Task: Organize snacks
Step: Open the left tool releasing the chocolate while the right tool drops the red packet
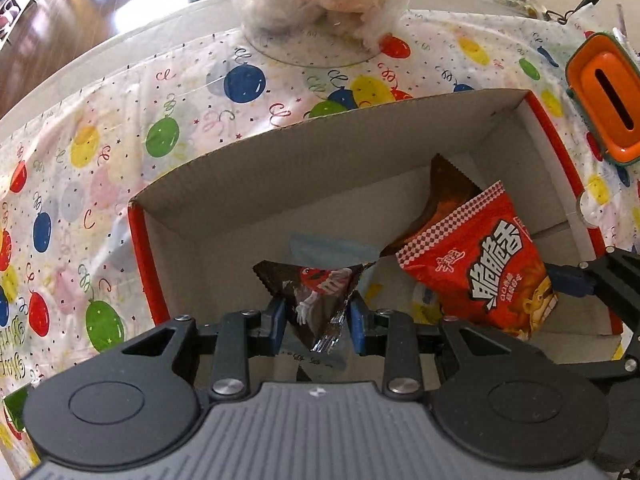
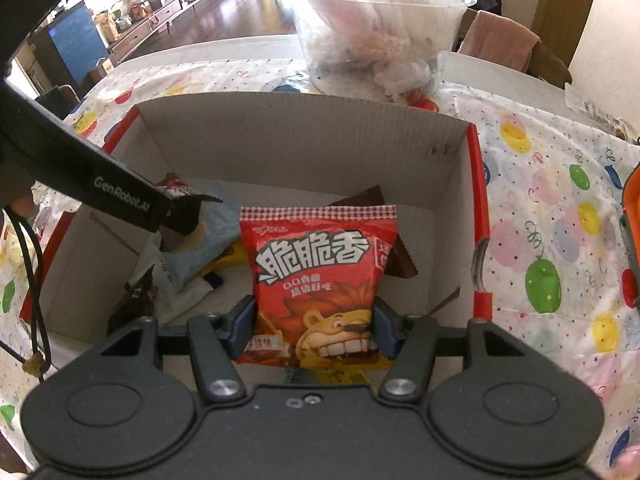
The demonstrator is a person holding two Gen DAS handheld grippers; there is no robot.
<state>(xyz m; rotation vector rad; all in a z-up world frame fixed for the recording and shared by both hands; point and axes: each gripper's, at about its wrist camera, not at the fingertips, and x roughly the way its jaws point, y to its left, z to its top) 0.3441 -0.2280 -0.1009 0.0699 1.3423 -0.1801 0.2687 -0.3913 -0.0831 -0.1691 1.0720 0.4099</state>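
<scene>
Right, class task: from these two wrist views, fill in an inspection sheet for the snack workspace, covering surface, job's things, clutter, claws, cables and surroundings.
Surface: table under a balloon-print cloth.
Job's things: open cardboard box with red outer sides; several snack packets already lie inside.
Clutter: clear plastic tub of wrapped items behind the box; orange container to its right.
Claws: left claw shut on a brown candy packet, right claw shut on a red snack bag, both over the box.
Cables: black cord hanging at the left edge of the right wrist view.
Surroundings: dark wooden floor, a low cabinet, a chair with pink cloth.
</scene>
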